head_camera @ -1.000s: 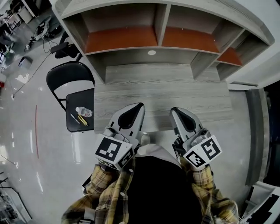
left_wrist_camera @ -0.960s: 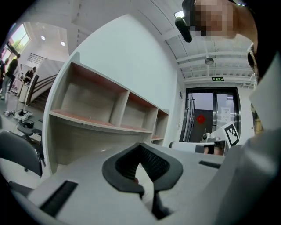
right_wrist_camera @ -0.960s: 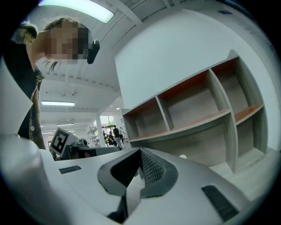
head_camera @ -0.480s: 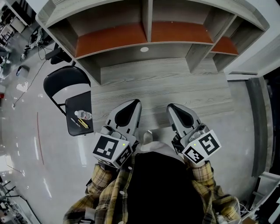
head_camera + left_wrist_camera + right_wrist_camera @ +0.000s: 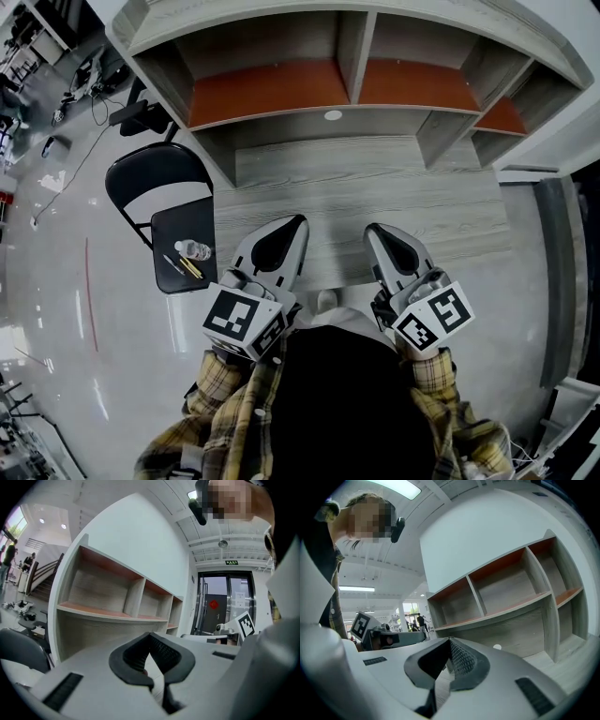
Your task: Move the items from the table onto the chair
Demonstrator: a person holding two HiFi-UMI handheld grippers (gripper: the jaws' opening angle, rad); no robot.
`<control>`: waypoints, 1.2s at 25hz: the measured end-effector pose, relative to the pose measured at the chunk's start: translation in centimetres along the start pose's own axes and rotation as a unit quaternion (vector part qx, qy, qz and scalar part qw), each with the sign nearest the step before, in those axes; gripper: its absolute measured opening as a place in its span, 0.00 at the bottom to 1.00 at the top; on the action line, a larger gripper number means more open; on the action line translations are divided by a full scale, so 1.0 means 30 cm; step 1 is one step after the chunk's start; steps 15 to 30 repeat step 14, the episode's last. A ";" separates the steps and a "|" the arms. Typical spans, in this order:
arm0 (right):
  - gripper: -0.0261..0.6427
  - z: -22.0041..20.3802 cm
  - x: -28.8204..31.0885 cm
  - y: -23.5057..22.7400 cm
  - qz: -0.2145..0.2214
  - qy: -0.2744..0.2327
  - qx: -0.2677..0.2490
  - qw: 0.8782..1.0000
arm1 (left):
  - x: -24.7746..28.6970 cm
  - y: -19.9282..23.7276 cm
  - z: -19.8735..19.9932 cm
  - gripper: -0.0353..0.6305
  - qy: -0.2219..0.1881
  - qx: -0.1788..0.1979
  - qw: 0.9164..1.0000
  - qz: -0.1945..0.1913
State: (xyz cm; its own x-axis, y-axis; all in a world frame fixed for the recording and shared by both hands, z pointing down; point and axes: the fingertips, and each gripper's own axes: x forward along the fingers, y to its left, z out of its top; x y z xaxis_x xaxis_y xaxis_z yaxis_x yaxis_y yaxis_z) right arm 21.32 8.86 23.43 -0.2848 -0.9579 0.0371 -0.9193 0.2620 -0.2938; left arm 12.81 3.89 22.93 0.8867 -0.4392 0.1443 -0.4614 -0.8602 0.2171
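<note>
Grey wood-grain table [image 5: 375, 192] is bare right across, and that's the story here. Over the last second nothing on it has changed. My view has only swung a touch, so the chair [image 5: 176, 223] sits a little further in from the left edge than it did. And my left gripper [image 5: 292, 232] and right gripper [image 5: 380, 240] hang side by side over the near edge of the table, just where they were. Both have their jaws pressed together with nothing between them, and each gripper's own view shows the ribbed pads meeting on empty air. Over on the black seat, just beside the table's left end, lie the water bottle [image 5: 195, 250], a yellow pencil [image 5: 191, 268] and a thinner pen [image 5: 173, 264]. They sit close together toward the seat's right side, unmoved. So I'd call it: the moving looks finished, with nothing left on the table to fetch that I can see. Around me, the shelf unit [image 5: 281, 94] with its orange-brown boards stands empty at the back of the table. The shiny floor [image 5: 75, 319] carries a red line [image 5: 89, 291], and a loose cable [image 5: 66, 164] lies further off. Nothing blocks the way to the chair but the table's own left corner, should I need to reach there again.
</note>
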 end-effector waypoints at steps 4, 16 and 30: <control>0.07 -0.010 0.046 0.034 0.004 0.002 0.005 1.000 | -0.023 0.053 0.006 0.06 0.003 0.000 1.000 0.002; 0.07 -0.032 0.086 0.074 0.000 -0.001 0.032 0.999 | -0.043 0.103 0.013 0.06 0.011 0.005 1.000 -0.010; 0.07 -0.032 0.086 0.074 0.000 -0.001 0.032 0.999 | -0.043 0.103 0.013 0.06 0.011 0.005 1.000 -0.010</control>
